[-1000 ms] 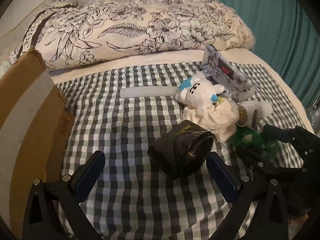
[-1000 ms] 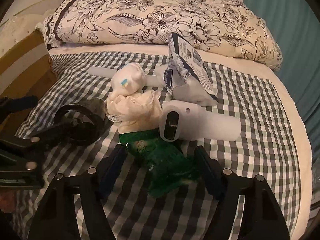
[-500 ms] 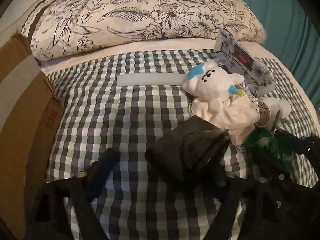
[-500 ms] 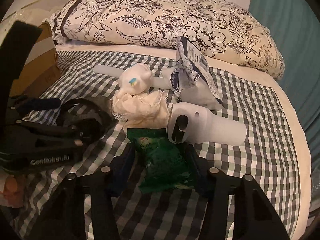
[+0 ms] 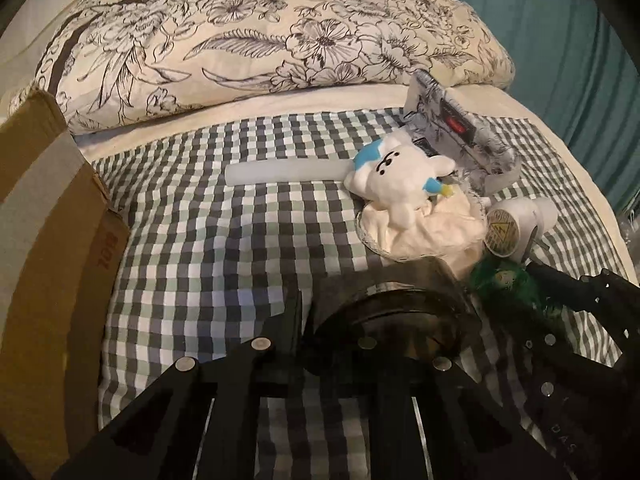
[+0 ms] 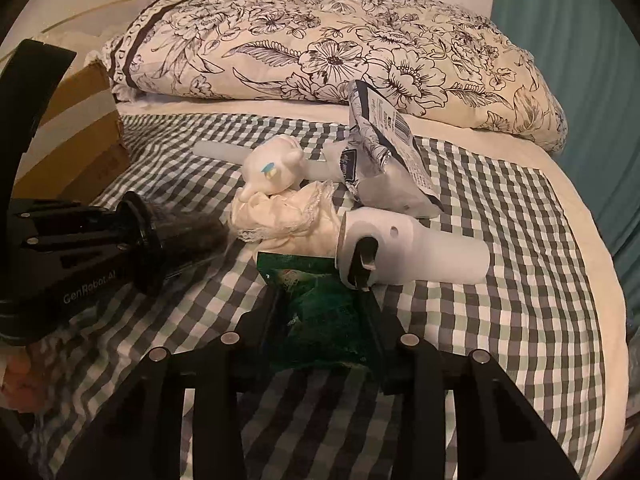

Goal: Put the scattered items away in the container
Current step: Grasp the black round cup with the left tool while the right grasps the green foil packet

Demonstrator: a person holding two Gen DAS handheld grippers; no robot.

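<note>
The left gripper (image 5: 380, 320) is clamping a blurred dark roll (image 5: 394, 300) while the right gripper (image 6: 320, 312) is pinching the green packet (image 6: 320, 304), its near end hidden; the cardboard box (image 5: 48, 216) is sitting cropped at far left

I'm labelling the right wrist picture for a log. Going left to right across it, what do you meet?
cardboard box → left gripper holding the black item → white plush toy → green packet in the right gripper → white handheld device → teal curtain
</note>
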